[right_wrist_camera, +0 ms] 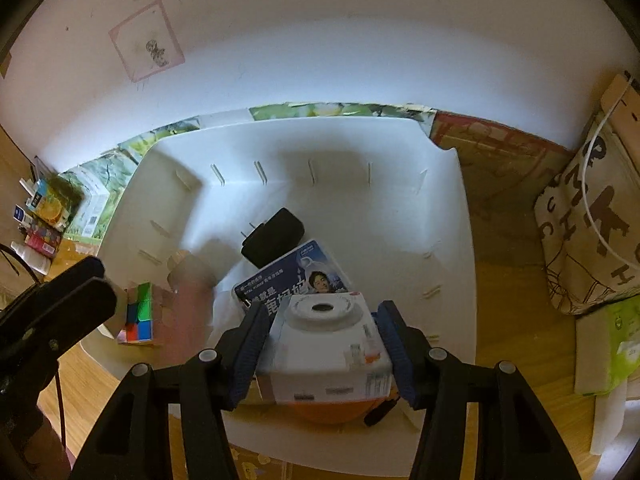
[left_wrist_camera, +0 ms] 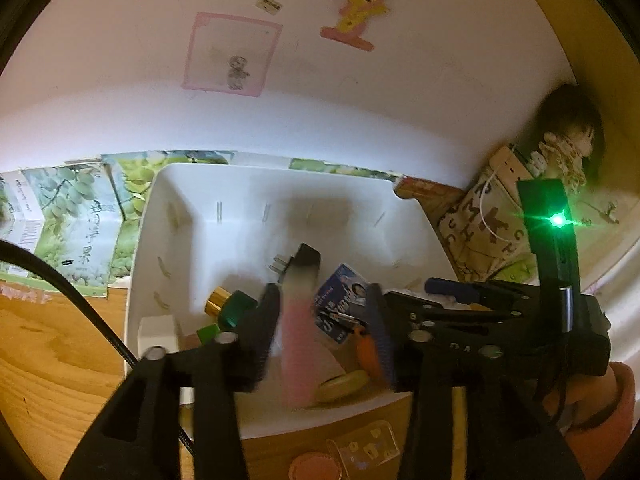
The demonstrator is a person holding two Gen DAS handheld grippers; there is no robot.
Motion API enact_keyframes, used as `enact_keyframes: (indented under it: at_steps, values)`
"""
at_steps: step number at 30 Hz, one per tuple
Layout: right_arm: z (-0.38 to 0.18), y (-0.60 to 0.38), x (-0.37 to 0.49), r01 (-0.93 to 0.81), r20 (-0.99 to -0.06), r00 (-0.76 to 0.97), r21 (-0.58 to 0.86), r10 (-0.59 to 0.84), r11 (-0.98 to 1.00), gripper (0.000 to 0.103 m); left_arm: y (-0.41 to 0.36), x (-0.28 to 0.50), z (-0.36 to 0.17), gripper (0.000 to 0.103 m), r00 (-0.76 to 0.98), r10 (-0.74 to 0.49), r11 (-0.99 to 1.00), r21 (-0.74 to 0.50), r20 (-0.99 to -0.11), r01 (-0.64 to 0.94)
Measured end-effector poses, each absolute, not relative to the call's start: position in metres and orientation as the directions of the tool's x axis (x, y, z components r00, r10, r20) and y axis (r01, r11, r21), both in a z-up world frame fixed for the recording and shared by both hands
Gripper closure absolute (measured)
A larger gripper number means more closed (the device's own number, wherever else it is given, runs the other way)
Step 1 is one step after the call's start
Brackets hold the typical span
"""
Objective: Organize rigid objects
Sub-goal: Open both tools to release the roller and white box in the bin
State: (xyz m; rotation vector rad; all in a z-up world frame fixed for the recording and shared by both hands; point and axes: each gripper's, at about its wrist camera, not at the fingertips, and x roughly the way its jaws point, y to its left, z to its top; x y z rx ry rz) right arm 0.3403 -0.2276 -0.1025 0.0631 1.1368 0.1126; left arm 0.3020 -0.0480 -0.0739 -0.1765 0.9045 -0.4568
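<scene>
2 handheld grippers hung over a white plastic bin [right_wrist_camera: 448, 216] on a wooden table [left_wrist_camera: 60, 360] set against a pale wall. The right gripper [right_wrist_camera: 322, 354] clamped a white carton [right_wrist_camera: 324, 352] between its blue ribbed pads, 1 pad pressed on each side; the carton's round cap faced away from the camera and its long axis ran along the fingers, sloping down toward the bin's near edge. The left gripper [left_wrist_camera: 322, 332] stood with its fingers parted around a blurred pink bar [left_wrist_camera: 298, 344], whose long axis ran from the bin's near edge toward its middle; no pad could be seen pressing on it, and whether it touched either finger could not be told.

A black plug adapter [right_wrist_camera: 272, 236] lay near the middle of the bin floor with its 2 prongs pointing toward the bin's left wall. A glossy blue printed box [right_wrist_camera: 296, 276] lay just in front of it, partly under the carton. A colour-tiled puzzle cube [right_wrist_camera: 138, 316] sat by the bin's near-left corner, as the right wrist view showed it. Slots lined the bin's smooth inner walls.

Behind the bin's far edge stood a flattened carton printed with green grapes [left_wrist_camera: 76, 216]. A cloth bag printed with letters [right_wrist_camera: 592, 236] rested off the bin's right edge. Drawings and a cartoon sticker [left_wrist_camera: 360, 8] marked the wall.
</scene>
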Motion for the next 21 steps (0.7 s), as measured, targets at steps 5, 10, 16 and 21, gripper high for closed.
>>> enact_keyframes:
  at_steps: [5,10,16,21]
  values:
    - [-0.096,-0.233,0.336,-0.046,-0.893,0.432,0.117,0.125,0.992,0.046,-0.044,0.298,-0.071,0.032,0.566,-0.421,0.906,-0.305,-0.709,0.293]
    - [-0.086,-0.238,0.328,-0.03,-0.882,0.451,0.136,0.134,0.99,0.041,-0.041,0.293,-0.062,0.026,0.592,-0.407,0.913,-0.297,-0.696,0.279]
    - [-0.067,-0.241,0.313,-0.021,-0.864,0.482,0.153,0.144,0.988,0.035,-0.036,0.282,-0.049,0.024,0.618,-0.399,0.917,-0.285,-0.677,0.28]
    - [-0.049,-0.243,0.296,-0.017,-0.846,0.509,0.173,0.157,0.985,0.032,-0.032,0.266,-0.033,0.024,0.647,-0.389,0.921,-0.267,-0.656,0.283]
